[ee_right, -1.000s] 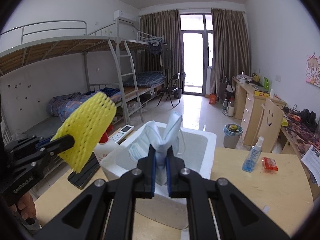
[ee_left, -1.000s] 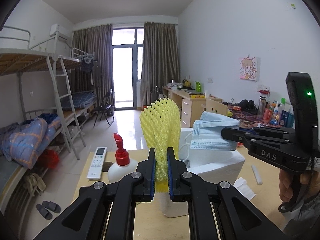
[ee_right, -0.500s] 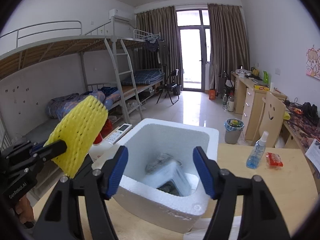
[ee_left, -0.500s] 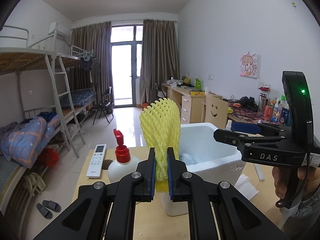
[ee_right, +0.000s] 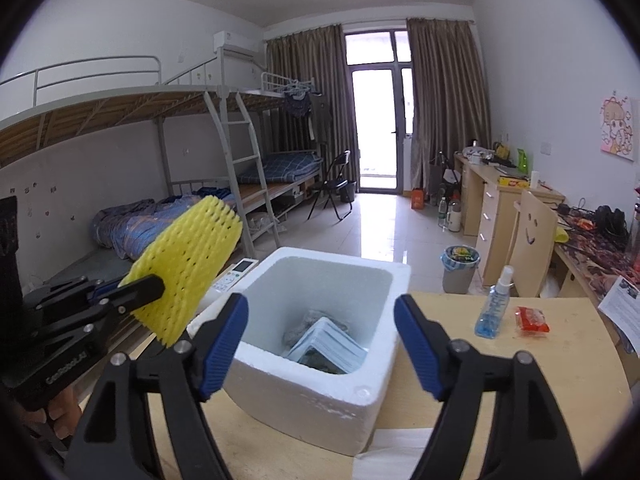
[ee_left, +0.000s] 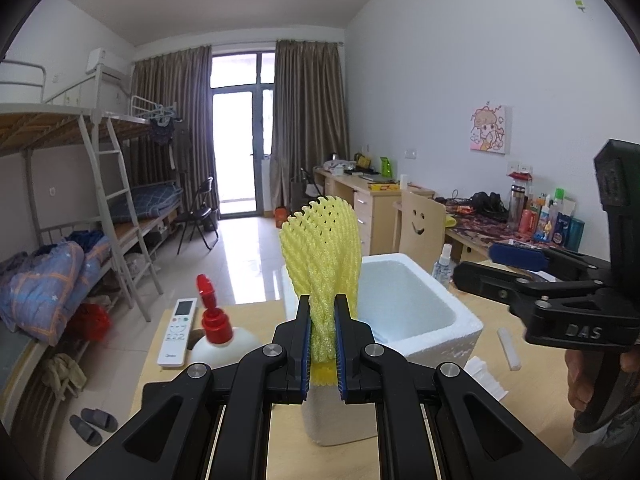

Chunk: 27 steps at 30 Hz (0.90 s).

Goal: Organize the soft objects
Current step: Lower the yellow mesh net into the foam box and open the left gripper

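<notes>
A blue face mask [ee_right: 328,346] already lies in the white foam box [ee_right: 320,396]; the right hand-held gripper [ee_right: 320,348] is opening, empty, above it, while the left hand-held gripper [ee_left: 322,344] pinches the yellow foam net [ee_left: 322,256], not yet inside

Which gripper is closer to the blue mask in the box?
Right. The right gripper hangs just above the mask, jaws opening, nothing between them. The left gripper is off beside the box, holding yellow foam.
</notes>
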Tool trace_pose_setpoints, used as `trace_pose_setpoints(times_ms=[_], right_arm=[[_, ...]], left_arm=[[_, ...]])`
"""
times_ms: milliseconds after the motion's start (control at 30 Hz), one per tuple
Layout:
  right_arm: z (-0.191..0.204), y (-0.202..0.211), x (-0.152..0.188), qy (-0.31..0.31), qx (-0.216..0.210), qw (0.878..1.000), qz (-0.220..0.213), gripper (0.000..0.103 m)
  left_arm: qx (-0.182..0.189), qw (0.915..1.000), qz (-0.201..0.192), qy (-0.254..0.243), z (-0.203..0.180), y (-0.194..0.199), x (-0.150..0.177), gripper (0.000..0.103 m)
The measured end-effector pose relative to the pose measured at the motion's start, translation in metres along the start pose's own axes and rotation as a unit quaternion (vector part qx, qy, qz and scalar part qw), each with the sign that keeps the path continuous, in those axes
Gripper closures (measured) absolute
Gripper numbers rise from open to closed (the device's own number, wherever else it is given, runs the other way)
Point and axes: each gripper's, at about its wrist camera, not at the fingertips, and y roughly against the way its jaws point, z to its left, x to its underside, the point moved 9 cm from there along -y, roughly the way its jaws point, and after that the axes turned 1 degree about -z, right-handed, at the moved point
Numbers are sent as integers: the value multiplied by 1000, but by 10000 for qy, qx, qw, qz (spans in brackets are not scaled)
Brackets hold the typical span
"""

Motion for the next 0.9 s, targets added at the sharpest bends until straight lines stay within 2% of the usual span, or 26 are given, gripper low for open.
trace_pose_setpoints(times_ms=[167,333,600,900], right_arm=[[-12,8,-2,-102,102,9999,-83,15],[-14,14,2,-73,142,9998,-108,3],[-24,30,10,-84,265,9995,-175,3],[-42,49,27,-287,574,9978,-161,3]], left_arm=[[25,10000,9,15,-1,-11,-5,93],[101,9999,56,-27,-7,-20,-8,93],[288,9994,172,-117,-25,-36,-9,93],[312,9990,246,-198,-35,-45,-13,93]])
